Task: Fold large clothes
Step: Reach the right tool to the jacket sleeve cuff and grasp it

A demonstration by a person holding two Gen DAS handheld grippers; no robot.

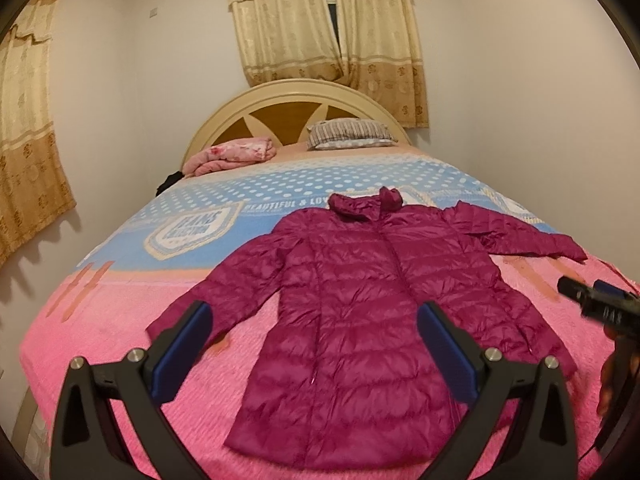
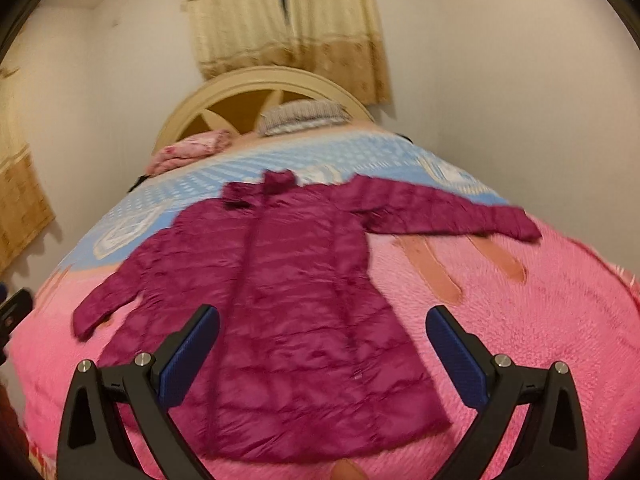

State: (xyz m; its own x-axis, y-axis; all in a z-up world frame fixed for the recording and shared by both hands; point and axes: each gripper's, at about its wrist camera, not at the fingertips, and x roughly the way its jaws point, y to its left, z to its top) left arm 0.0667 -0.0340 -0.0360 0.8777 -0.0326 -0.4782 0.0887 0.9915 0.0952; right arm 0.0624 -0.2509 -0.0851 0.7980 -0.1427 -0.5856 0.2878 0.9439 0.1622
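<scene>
A magenta quilted puffer jacket (image 1: 360,300) lies flat and face up on the bed, collar towards the headboard, both sleeves spread out; the right wrist view shows the same jacket (image 2: 288,300). My left gripper (image 1: 314,332) hovers open above the jacket's lower half, its blue pads wide apart and holding nothing. My right gripper (image 2: 322,340) also stands open over the jacket's hem and lower right side, empty. The right gripper's black body (image 1: 600,304) shows at the right edge of the left wrist view, with a hand below it.
The bed carries a pink and blue blanket (image 1: 120,320). A folded pink floral blanket (image 1: 230,156) and a striped pillow (image 1: 348,134) lie by the cream headboard (image 1: 292,98). Beige curtains (image 1: 328,28) hang behind. White walls close in on both sides.
</scene>
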